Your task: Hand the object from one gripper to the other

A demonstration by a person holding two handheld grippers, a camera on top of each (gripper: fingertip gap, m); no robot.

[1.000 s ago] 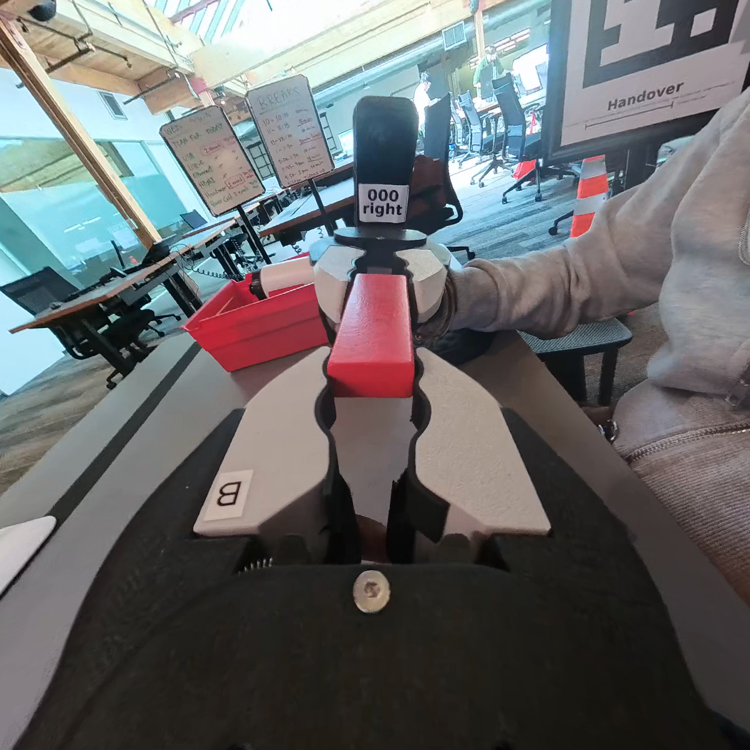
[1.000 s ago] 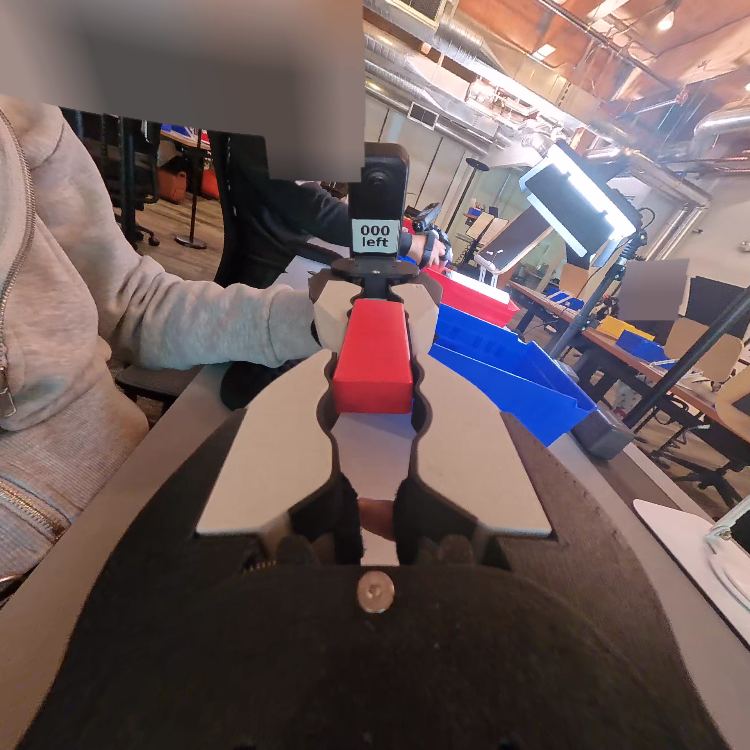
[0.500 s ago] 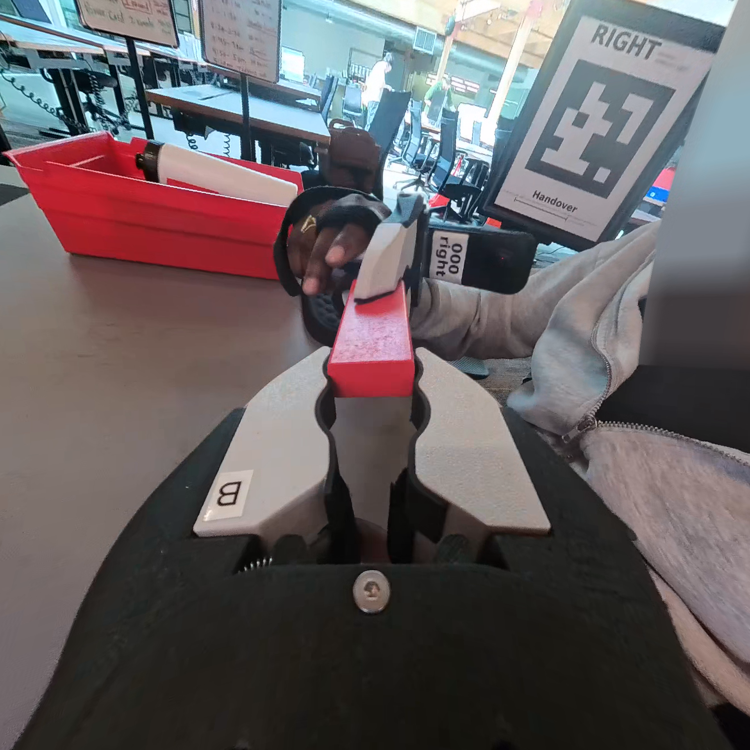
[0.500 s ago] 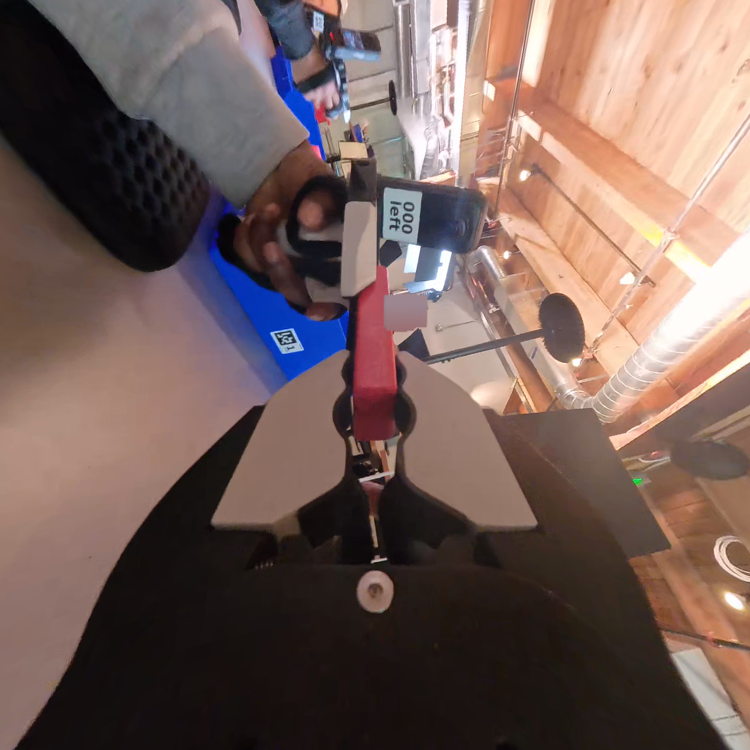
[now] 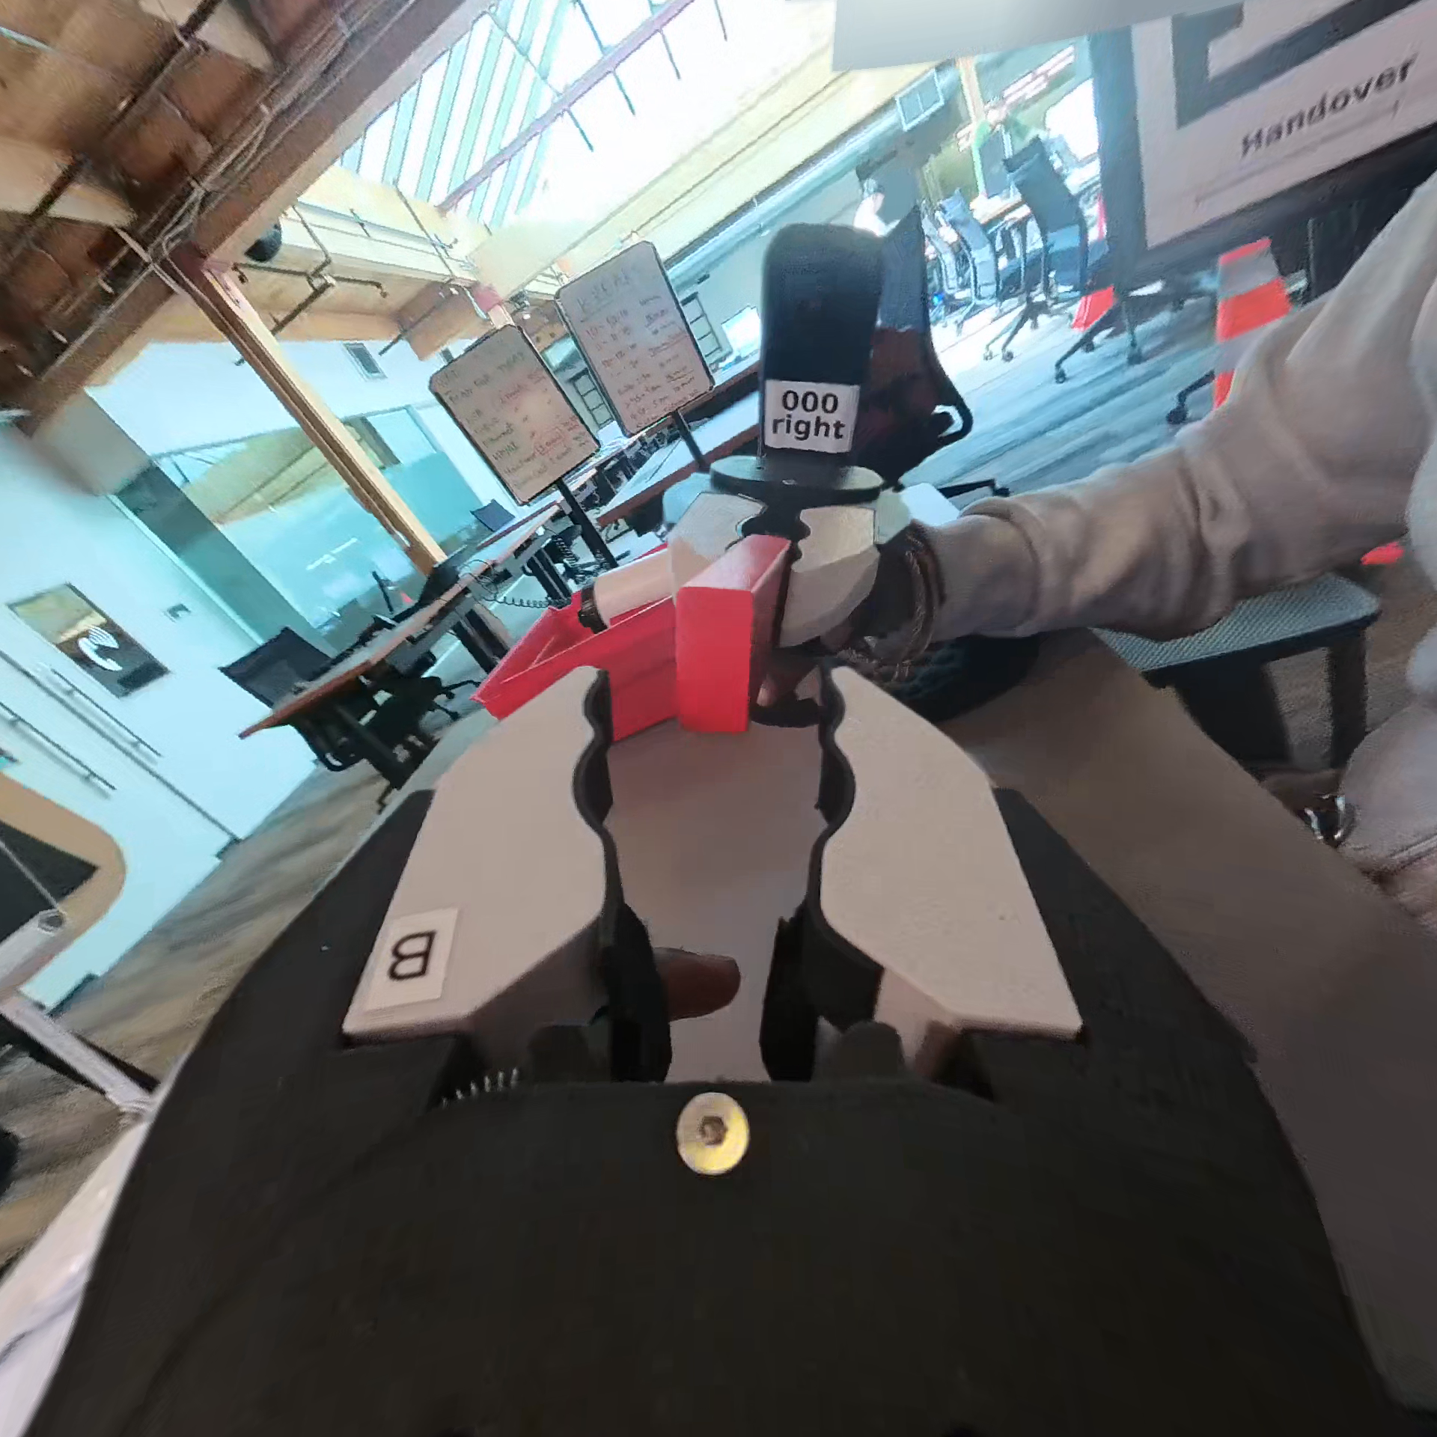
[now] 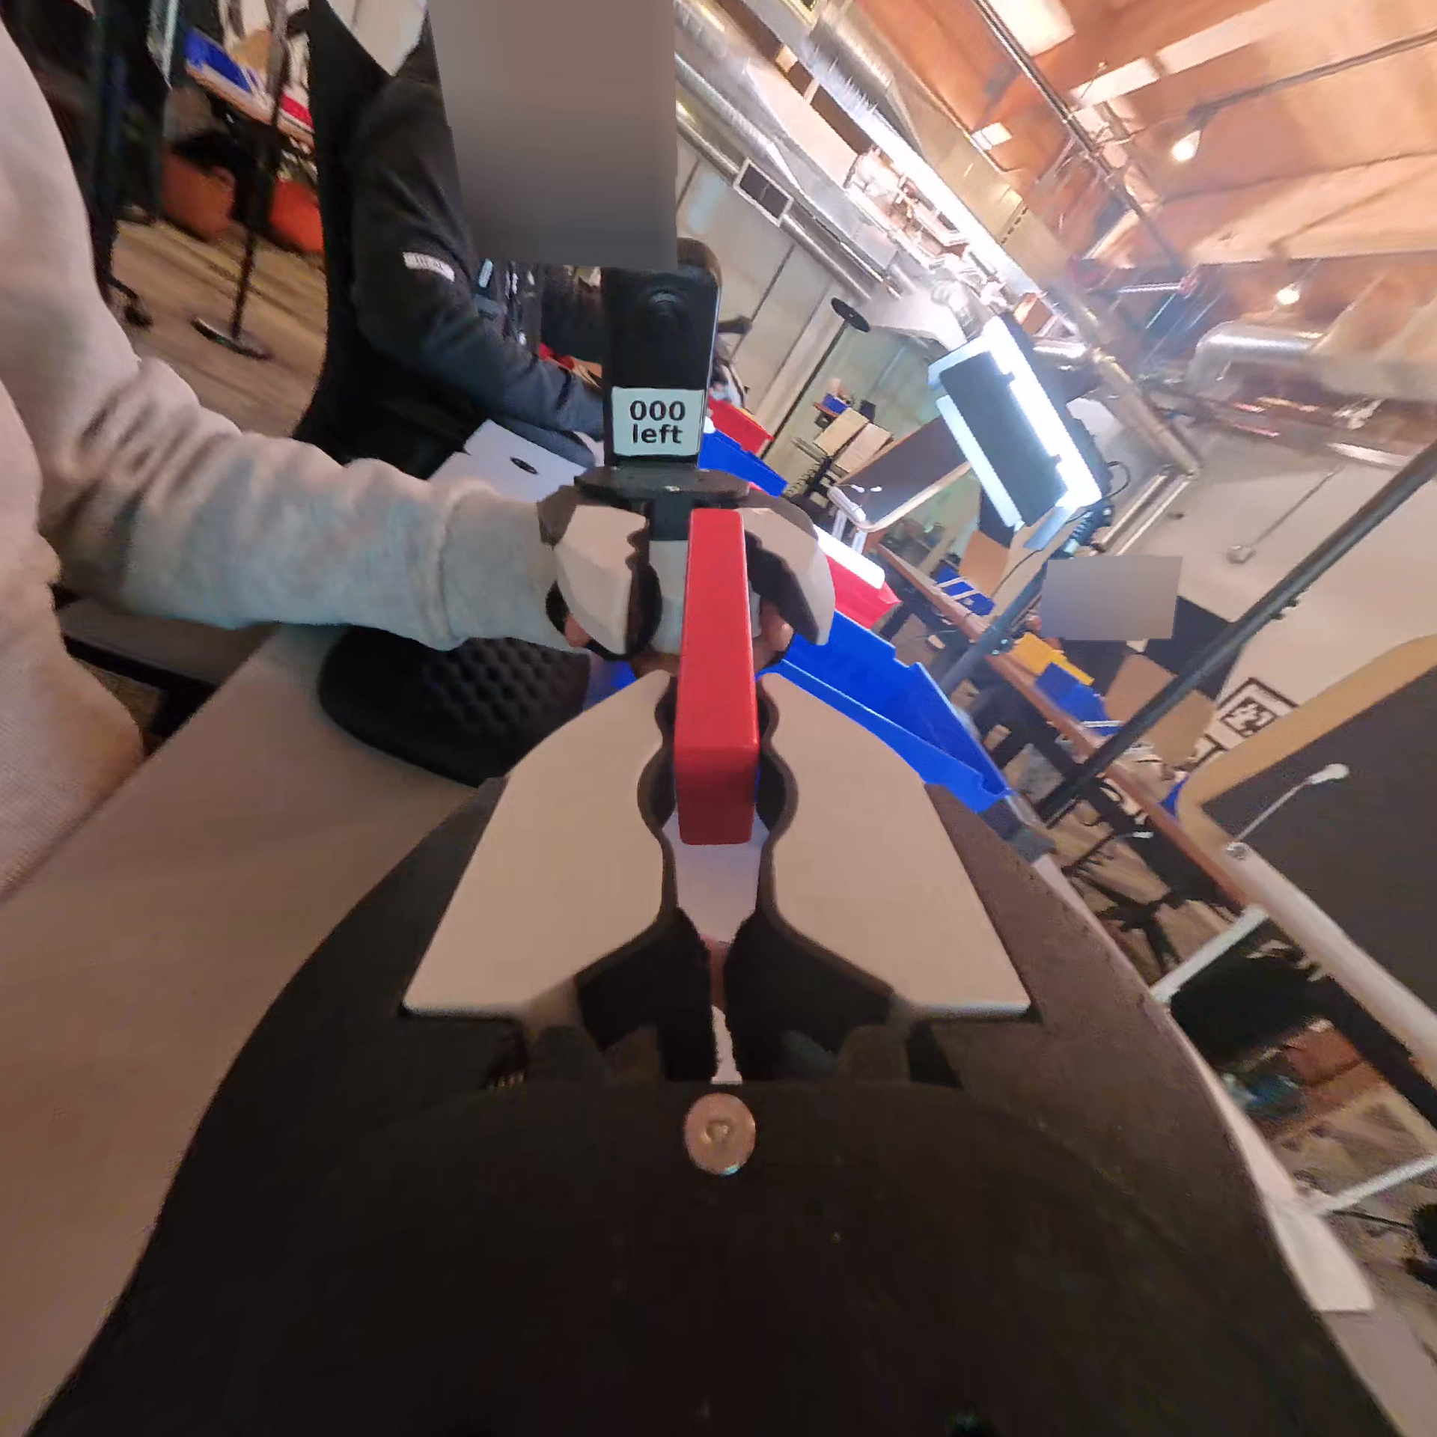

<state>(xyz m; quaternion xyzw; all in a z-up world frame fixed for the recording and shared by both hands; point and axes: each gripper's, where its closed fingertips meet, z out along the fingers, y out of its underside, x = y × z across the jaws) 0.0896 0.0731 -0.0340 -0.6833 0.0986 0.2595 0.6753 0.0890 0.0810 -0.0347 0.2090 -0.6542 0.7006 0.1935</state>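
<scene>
We judge the handover nearly done; our right gripper (image 6: 715, 700) is clamped on the red block (image 6: 715, 684); our left gripper (image 5: 711, 700) stands apart just behind it, so only drawing away is left.

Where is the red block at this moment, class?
The red block sits clamped between the right tongs at the centre of the right wrist view; in the left wrist view it lies just beyond the open left tongs, in front of the red bin.
</scene>
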